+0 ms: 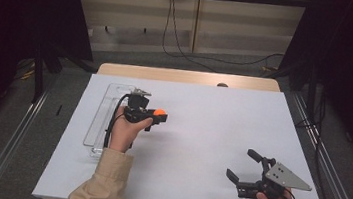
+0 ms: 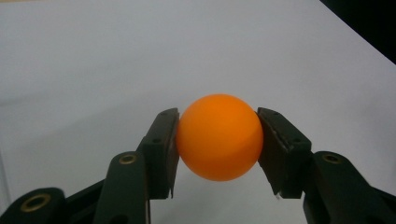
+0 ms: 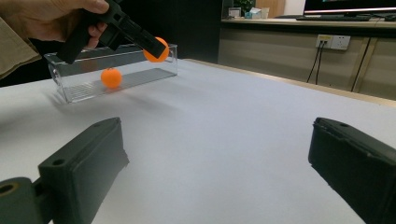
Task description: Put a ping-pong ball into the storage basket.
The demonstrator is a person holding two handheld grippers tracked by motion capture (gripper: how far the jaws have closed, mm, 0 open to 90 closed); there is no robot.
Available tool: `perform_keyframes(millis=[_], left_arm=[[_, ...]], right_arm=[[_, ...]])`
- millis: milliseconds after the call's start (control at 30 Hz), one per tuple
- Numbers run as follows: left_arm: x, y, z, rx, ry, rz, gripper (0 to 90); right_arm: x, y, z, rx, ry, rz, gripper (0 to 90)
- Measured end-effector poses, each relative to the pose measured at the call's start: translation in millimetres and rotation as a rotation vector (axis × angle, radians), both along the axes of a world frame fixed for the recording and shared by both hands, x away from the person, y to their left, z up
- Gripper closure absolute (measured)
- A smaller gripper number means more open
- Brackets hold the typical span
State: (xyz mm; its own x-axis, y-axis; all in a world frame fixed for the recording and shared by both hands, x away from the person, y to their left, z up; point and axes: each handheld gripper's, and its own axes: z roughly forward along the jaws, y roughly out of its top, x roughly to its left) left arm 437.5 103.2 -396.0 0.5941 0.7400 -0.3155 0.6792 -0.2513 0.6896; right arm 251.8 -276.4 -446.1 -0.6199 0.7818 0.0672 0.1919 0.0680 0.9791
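Observation:
My left gripper (image 1: pixel 158 115) hangs above the white sheet, just right of a clear plastic tray (image 1: pixel 97 120), and is shut on an orange ball (image 1: pixel 160 112). In the left gripper view the ball (image 2: pixel 219 137) sits squeezed between both pads (image 2: pixel 169 140). A second orange ball (image 3: pixel 111 78) lies inside the tray (image 3: pixel 74 91), seen in the right gripper view behind the held ball (image 3: pixel 157 50). My right gripper (image 1: pixel 242 165) rests low near the sheet's front right, jaws wide open with nothing between them (image 3: pixel 219 154).
A white sheet (image 1: pixel 201 132) covers the wooden table (image 1: pixel 187 76). Metal rails (image 1: pixel 323 161) run along both sides of the table. Cables (image 1: pixel 180 49) trail across the floor behind it, and dark stands flank the far corners.

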Motion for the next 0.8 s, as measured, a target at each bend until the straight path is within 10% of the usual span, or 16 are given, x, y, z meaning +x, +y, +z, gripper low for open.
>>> perform_keyframes(millis=[800], left_arm=[[0.3, 20.6, 7.6, -0.005, -0.007, 0.032, 50.8]], right_arm=[[0.3, 0.1, 0.1, -0.001, -0.004, 0.002, 3.0]])
